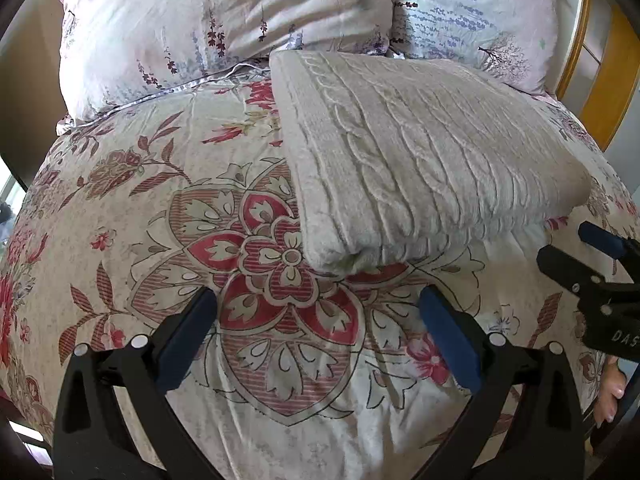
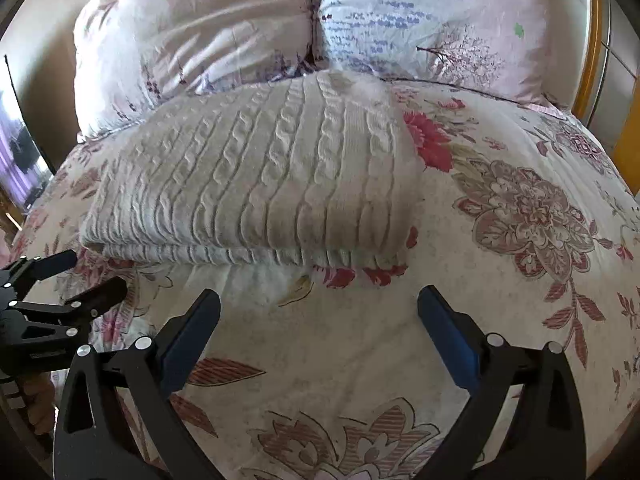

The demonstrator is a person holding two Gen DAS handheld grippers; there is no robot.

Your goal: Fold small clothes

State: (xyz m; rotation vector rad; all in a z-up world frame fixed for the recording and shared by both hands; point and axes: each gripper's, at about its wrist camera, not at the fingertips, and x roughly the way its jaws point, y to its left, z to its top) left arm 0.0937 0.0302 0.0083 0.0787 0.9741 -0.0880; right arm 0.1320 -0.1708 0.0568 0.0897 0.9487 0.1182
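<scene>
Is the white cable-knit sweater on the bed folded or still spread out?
Folded. The sweater lies as a compact rectangle on the floral bedspread, with stacked layers showing along its near edge.

From my seat the only lettering I can read is "DAS" in pale capitals on the black body of the right gripper [image 1: 612,276], at the right edge of the left wrist view; the frame edge cuts the word off there, so I cannot tell how it ends. I find no other text, number or label in either view.
</scene>
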